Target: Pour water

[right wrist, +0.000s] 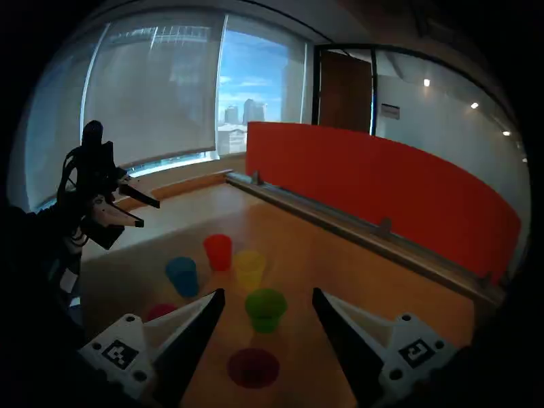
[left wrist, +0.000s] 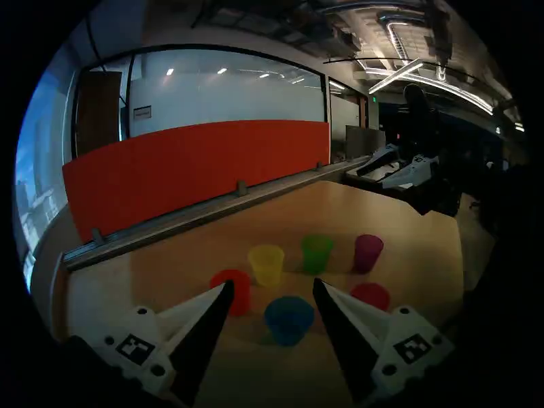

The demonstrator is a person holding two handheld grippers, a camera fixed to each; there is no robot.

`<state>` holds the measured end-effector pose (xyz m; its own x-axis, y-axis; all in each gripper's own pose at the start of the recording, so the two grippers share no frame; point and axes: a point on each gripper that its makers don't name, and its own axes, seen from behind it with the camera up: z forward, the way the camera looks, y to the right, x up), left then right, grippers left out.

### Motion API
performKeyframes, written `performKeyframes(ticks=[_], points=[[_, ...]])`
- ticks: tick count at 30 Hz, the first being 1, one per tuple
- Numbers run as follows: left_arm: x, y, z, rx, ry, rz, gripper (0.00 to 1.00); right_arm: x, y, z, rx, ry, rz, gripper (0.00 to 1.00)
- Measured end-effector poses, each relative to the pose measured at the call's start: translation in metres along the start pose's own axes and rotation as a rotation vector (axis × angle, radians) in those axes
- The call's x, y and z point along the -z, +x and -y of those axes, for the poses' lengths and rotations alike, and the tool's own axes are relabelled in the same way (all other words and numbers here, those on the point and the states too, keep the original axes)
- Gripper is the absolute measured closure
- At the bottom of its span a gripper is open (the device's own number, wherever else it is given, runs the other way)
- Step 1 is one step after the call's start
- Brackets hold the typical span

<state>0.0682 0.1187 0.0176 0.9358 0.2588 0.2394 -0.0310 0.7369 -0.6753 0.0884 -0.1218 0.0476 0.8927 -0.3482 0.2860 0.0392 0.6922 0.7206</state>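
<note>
Cups (left wrist: 266, 264) sat grouped on bench (left wrist: 415, 265), likely for reach. My left tool (left wrist: 272, 284), released, framed blue cup (left wrist: 289, 319); right tool (right wrist: 267, 292), released, green cup (right wrist: 265, 309).

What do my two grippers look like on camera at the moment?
The left gripper has two wedge-shaped fingers tapering to points, white outside and black on the inner faces, each with a square black-and-white marker near its base. The right gripper looks the same. Farther off in the right gripper view, the left gripper's body is black, with dark cables looped beside it.
</note>
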Motion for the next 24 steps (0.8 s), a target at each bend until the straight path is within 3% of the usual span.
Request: performKeyframes(ticks=[6,24], points=[[-0.01,-0.015,-0.002,0.015,-0.02,0.034,0.14,-0.011,-0.009,-0.003,-0.001,0.006,0.03,0.0],[-0.03,-0.053,-0.009,-0.013,-0.052,0.121,0.14,-0.036,-0.036,-0.01,0.001,0.014,0.104,0.0]])
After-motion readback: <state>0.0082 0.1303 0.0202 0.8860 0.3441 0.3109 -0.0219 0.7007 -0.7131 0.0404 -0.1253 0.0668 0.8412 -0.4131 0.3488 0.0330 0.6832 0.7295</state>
